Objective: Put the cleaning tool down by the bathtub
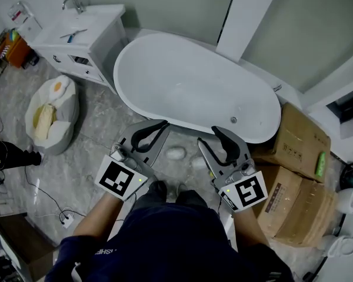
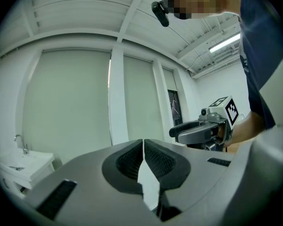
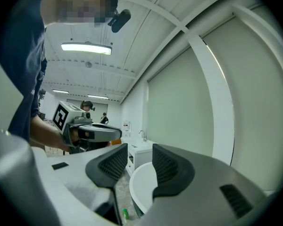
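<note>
Lower centre of the head view: left gripper (image 1: 163, 124) and right gripper (image 1: 207, 135), side by side above the grey floor (image 1: 100, 134), tips toward the white bathtub (image 1: 165, 69). Left jaws closed tip to tip, nothing clamped. Right jaws apart and empty, only bathtub and floor in the gap. On the floor just beside the bathtub's near wall, between the two grippers: a pale rounded object (image 1: 176, 153); cannot tell whether this is the cleaning tool. Upper left, a white vanity (image 1: 82, 37); right edge, cardboard boxes (image 1: 300, 157).
</note>
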A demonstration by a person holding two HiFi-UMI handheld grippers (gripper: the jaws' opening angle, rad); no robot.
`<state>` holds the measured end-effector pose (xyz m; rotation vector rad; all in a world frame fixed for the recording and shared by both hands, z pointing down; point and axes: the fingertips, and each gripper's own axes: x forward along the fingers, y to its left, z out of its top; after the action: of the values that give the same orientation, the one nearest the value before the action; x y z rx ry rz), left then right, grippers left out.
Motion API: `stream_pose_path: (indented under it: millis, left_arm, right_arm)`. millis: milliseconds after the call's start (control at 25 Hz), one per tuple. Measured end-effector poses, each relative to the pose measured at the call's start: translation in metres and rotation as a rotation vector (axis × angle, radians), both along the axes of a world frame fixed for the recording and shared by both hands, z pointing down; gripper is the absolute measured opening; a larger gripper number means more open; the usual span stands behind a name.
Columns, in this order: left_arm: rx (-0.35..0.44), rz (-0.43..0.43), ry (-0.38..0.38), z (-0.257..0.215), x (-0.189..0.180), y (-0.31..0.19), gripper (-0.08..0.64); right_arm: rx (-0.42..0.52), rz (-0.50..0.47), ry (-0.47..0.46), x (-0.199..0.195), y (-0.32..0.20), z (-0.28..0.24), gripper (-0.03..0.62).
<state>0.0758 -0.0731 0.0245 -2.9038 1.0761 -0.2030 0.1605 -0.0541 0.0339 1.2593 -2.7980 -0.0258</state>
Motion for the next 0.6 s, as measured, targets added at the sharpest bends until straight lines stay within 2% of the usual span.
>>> stream_pose_path:
  millis: [600]
  left_arm:
    - [-0.014,0.036,0.027,-0.001,0.023,0.001,0.037]
  right_arm:
    - [0.005,0.041,-0.030,0.025,0.001,-0.009,0.061]
